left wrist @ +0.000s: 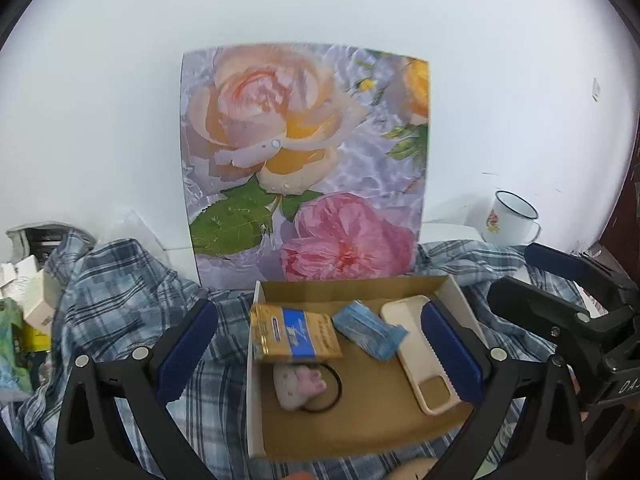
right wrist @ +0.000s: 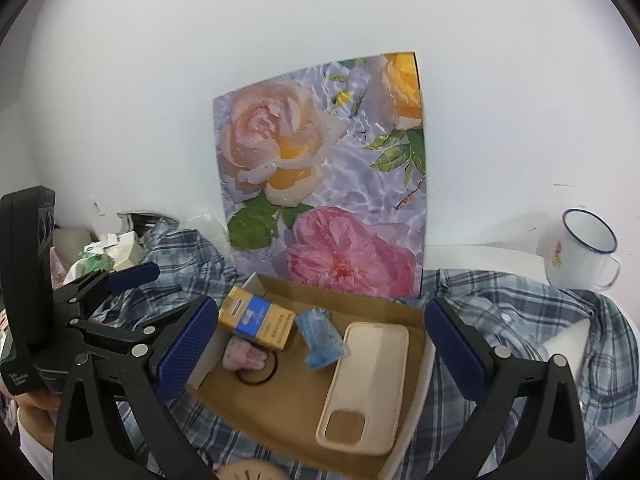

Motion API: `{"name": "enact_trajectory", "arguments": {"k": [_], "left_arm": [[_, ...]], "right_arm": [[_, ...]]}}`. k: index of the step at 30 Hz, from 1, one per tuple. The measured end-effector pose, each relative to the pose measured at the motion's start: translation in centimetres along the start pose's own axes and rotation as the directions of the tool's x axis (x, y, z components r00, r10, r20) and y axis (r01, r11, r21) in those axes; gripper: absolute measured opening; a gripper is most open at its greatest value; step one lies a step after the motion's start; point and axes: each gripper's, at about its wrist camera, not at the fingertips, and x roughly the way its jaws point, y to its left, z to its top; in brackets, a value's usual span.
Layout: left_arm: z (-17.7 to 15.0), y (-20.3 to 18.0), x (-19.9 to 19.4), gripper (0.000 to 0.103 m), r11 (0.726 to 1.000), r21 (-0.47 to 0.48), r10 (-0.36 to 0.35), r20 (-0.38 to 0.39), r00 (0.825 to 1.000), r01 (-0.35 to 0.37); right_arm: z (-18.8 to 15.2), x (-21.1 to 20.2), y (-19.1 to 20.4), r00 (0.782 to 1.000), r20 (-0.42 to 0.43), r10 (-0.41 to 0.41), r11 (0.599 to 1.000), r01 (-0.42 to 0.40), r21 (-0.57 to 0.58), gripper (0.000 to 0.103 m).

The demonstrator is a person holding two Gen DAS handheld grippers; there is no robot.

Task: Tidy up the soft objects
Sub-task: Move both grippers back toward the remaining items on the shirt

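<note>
Both grippers are hovering w/ fingers apart, holding nothing: left gripper [left wrist: 320,354], right gripper [right wrist: 320,354]. Soft pink-white plush hair tie [left wrist: 301,385] is sitting in cardboard box [left wrist: 360,432], under gold-blue packet [left wrist: 294,332]; packet text is too blurred to read.

A: What stands behind everything?

B: A plain white wall [left wrist: 120,100] fills the upper part of both views, evenly lit, with a few faint scuffs toward 3 o'clock. A floral poster [left wrist: 308,160] of peach, yellow and pink roses leans upright against it at centre.

A: And the surface below?

B: A white tabletop [right wrist: 500,258] shows at 3 o'clock, mostly covered by a rumpled blue plaid cloth [left wrist: 120,280]. A white enamel mug [right wrist: 580,248] with a blue rim and a flower print stands on the bare part, near the wall.

A: Anything at the left?

B: At 9 o'clock, a clutter of small cartons [left wrist: 36,300], too blurred to identify.
</note>
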Motion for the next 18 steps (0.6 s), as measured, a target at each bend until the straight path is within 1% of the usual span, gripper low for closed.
{"name": "enact_trajectory", "arguments": {"k": [3, 9, 12, 14, 16, 18], "left_arm": [[-1.0, -0.7, -1.4, 0.103, 1.0, 0.0, -0.005, 0.0, 1.0, 0.005], [-4.4, -2.0, -3.8, 0.103, 1.0, 0.004, -0.018, -0.012, 1.0, 0.018], [-6.3, -2.2, -4.1, 0.103, 1.0, 0.002, -0.03, -0.037, 0.999, 0.03], [-7.6, -2.4, -4.1, 0.103, 1.0, 0.02, -0.022, -0.054, 0.998, 0.023], [-8.5, -2.2, -4.0, 0.103, 1.0, 0.021, -0.006, -0.069, 0.998, 0.007], [-9.4, -1.8, -3.9, 0.103, 1.0, 0.007, -0.015, -0.088, 0.996, 0.016]], "right_arm": [[-1.6, -2.0, 0.0, 1.0, 0.012, 0.003, 1.0, -0.003, 0.01, 0.103], [-5.6, -5.0, -0.3, 1.0, 0.004, -0.003, 1.0, 0.003, 0.008, 0.103], [-7.6, -5.5, -0.7, 1.0, -0.01, 0.026, 1.0, -0.025, 0.013, 0.103], [-8.9, -5.7, -0.9, 0.999, -0.014, 0.046, 0.999, -0.046, 0.019, 0.103], [-9.7, -5.8, -1.1, 0.999, -0.02, 0.049, 0.999, -0.049, 0.024, 0.103], [-10.3, -5.9, -1.1, 0.999, -0.025, 0.048, 0.998, -0.047, 0.029, 0.103]]}}
